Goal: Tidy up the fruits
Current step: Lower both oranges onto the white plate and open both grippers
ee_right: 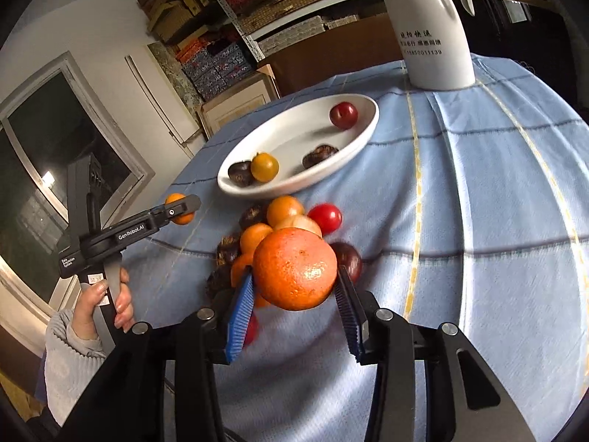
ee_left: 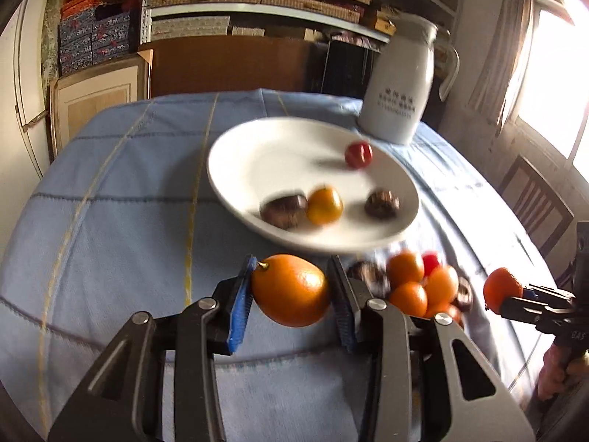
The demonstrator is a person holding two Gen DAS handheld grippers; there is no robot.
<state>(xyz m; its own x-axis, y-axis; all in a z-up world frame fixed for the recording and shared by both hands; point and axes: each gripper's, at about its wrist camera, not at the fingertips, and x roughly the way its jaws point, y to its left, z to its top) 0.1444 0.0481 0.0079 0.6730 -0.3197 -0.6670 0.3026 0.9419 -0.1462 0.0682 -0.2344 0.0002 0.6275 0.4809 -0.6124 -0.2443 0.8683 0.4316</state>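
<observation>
My left gripper (ee_left: pixel 291 269) is shut on an oval orange (ee_left: pixel 291 289), held above the blue cloth just in front of the white plate (ee_left: pixel 257 154). My right gripper (ee_right: pixel 295 276) is shut on a round mandarin (ee_right: pixel 294 269), its blue pads pressing both sides, above a pile of fruit (ee_right: pixel 283 217) on the cloth. That pile holds small oranges, red fruits and dark chestnuts. The plate (ee_right: pixel 294 136) carries a red fruit (ee_right: pixel 343 115), a yellow fruit (ee_right: pixel 264 166) and two dark chestnuts. Each view shows the other gripper: the right (ee_left: pixel 515 296), the left (ee_right: pixel 182 208).
A tall white pitcher (ee_left: pixel 399 84) stands behind the plate at the table's far right edge. The blue checked tablecloth (ee_left: pixel 110 221) covers the round table. A hand and grey sleeve (ee_right: pixel 92 313) hold the left tool. A wooden chair (ee_left: pixel 533 202) stands by the window.
</observation>
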